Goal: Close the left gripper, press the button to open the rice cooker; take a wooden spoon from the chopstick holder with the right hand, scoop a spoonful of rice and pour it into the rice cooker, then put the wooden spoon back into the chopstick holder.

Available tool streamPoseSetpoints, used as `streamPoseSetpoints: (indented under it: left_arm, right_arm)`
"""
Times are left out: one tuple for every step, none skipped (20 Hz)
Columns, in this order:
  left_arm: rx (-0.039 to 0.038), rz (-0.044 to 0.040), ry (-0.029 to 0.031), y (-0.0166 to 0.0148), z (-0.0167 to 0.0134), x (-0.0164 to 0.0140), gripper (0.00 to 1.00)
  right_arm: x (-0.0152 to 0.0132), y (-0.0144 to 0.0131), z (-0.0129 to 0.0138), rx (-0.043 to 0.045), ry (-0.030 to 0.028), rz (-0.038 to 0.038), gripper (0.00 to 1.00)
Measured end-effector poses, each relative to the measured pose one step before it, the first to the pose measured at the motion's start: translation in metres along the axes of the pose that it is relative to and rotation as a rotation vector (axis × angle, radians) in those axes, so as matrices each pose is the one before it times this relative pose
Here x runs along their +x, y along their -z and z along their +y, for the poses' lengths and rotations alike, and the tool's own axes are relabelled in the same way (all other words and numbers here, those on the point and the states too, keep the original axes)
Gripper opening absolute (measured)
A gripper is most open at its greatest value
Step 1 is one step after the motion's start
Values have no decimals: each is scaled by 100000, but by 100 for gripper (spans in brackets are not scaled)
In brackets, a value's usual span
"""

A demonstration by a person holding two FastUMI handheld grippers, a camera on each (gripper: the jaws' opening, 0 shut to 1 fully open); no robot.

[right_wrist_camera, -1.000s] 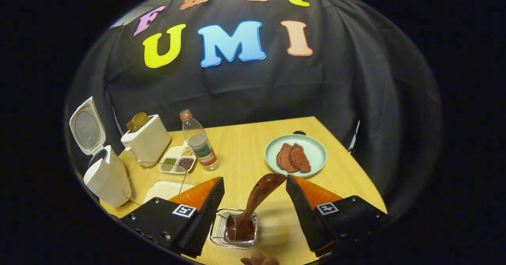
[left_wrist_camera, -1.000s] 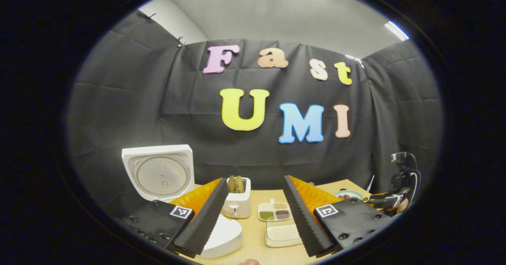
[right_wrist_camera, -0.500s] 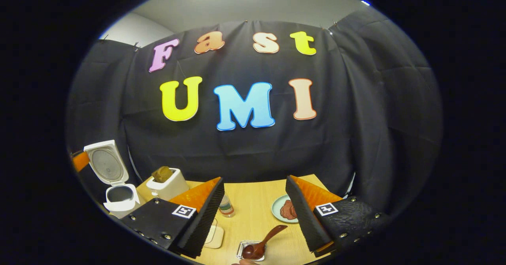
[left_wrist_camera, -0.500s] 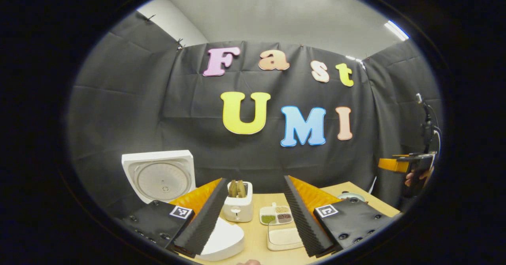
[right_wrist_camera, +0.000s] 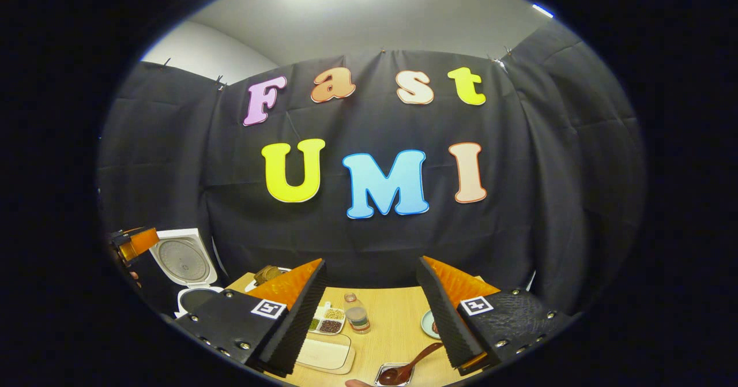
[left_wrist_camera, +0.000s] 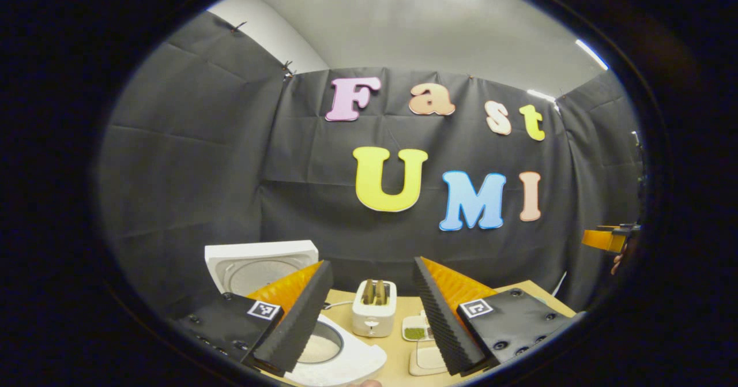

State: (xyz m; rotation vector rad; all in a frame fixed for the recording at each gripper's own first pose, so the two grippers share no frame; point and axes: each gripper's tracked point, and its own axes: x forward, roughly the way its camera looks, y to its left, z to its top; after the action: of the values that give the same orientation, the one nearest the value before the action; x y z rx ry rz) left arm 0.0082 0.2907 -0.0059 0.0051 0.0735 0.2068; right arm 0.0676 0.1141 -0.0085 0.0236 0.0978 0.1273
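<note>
Both grippers have lifted up and back since a second ago. The right gripper (right_wrist_camera: 372, 312) hangs released and empty, the left gripper (left_wrist_camera: 369, 312) likewise spread. Back in the chopstick holder (right_wrist_camera: 392, 375) leans the wooden spoon (right_wrist_camera: 412, 364) — dark, glossy, tilted, so it might tip out. Left of it, the rice cooker (left_wrist_camera: 340, 355) stands open — a careless sweep could knock its raised lid.

The table (right_wrist_camera: 392, 323) is smooth pale wood. The spoon (right_wrist_camera: 412, 367) at 6 o'clock is dark, shiny wood. The rice cooker (left_wrist_camera: 346, 361) is smooth white plastic.
</note>
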Motion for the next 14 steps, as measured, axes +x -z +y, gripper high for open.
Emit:
streamPoseSetpoints:
  left_arm:
    - [2034, -313, -1703, -409, 1027, 455, 96]
    - [1445, -410, -2155, -430, 1189, 556, 97]
    - [430, -413, -1686, -615, 992, 511, 97]
    - [-315, -587, -1822, -628, 891, 611, 96]
    - [-324, -319, -2751, -506, 1108, 724, 96]
    - [-446, -145, -4850, -300, 1714, 865, 97]
    - [-1144, 11, -4527, -196, 1417, 1091, 96]
    - [-1640, 599, -4311, 33, 1300, 1092, 97]
    - [-1386, 1301, -3939, 279, 1136, 1175, 97]
    - [-1226, 1088, -2702, 337, 819, 1111, 96]
    - [-1327, 1300, -2381, 272, 730, 1316, 97]
    - [-1319, 553, -2082, 231, 504, 1149, 96]
    - [-1734, 266, -2744, -34, 721, 1456, 96]
    - [-2076, 693, -2638, 83, 773, 1494, 97]
  right_arm:
    - [119, 36, -38, -111, 139, 78, 94]
    - [102, 237, 91, 20, -264, 327, 94]
    - [114, 201, 19, -85, 66, 806, 94]
    - [121, 54, -114, 167, 23, 304, 94]
    - [134, 146, -24, 389, -173, 514, 94]
    - [94, 171, 22, 756, -542, 267, 94]
    - [243, 231, -238, 541, 700, 435, 94]
    - [335, 255, -308, 362, 512, 397, 94]
    - [250, 221, -242, 130, 734, 660, 94]
    - [142, 201, -74, 159, 308, 521, 94]
    - [220, 164, -165, 93, 241, 509, 94]
    - [460, 145, -142, -51, 166, 456, 94]
    - [359, 127, -60, -6, 43, 417, 94]
    - [429, 218, -118, -76, 230, 534, 94]
